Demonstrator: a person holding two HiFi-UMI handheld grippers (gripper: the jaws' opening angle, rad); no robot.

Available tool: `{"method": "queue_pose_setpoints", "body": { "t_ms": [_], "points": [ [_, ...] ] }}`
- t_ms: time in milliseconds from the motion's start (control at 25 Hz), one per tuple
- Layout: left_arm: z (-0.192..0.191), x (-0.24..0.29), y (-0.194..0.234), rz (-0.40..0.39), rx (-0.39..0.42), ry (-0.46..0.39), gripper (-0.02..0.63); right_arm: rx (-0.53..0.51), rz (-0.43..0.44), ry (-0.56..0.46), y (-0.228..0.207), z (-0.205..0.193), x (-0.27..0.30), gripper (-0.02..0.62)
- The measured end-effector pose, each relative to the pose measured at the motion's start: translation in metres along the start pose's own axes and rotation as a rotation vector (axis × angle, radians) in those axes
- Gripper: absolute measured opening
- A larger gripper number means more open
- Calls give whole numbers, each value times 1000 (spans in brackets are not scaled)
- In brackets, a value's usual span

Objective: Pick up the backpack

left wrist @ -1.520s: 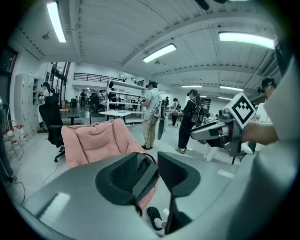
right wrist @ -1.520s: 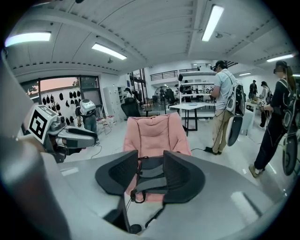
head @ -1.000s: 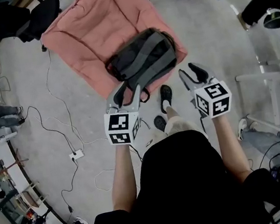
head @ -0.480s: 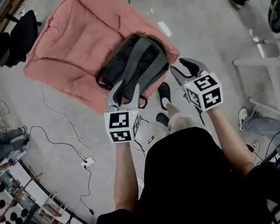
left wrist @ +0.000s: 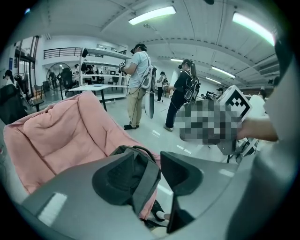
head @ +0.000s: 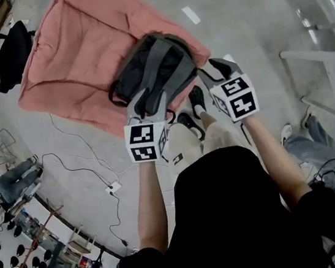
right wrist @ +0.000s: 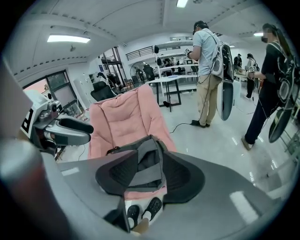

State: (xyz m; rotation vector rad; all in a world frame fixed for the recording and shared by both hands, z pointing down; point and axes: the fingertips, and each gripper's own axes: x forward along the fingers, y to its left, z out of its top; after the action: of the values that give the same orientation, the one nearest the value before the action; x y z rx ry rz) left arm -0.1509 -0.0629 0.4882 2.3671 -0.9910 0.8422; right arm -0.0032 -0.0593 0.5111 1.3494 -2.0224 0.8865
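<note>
On the floor ahead of the person's feet, the backpack [head: 157, 70] is seen lying on the near corner of a pink cushion [head: 76, 56], with its grey straps facing up. Its long axis is judged to run away from the person, roughly along the line in which both grippers point.

The left gripper [head: 149, 105] is held over the bag's near end. Its jaws have just been opening and stand apart. Nothing is pressed between them, though a grey strap and the bag's body are framed in the gap in the left gripper view.

The right gripper [head: 216, 72] is held just off the bag's right edge, over the floor [head: 251, 25]. Its jaws are likewise apart and empty, and the backpack is seen beyond them.

The left hand is judged the nearer. For either hand the bag lies ahead and below, so a forward, downward reach is called for.
</note>
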Motion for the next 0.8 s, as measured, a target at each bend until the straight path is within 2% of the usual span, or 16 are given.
{"method": "queue_pose_setpoints", "body": {
  "t_ms": [400, 800],
  "points": [
    [-29, 25, 7, -54, 19, 70, 184, 44, -99, 27, -12, -24, 32, 149],
    [-45, 88, 44, -157, 112, 149, 184, 75, -164, 101, -25, -48, 85, 149]
  ]
}}
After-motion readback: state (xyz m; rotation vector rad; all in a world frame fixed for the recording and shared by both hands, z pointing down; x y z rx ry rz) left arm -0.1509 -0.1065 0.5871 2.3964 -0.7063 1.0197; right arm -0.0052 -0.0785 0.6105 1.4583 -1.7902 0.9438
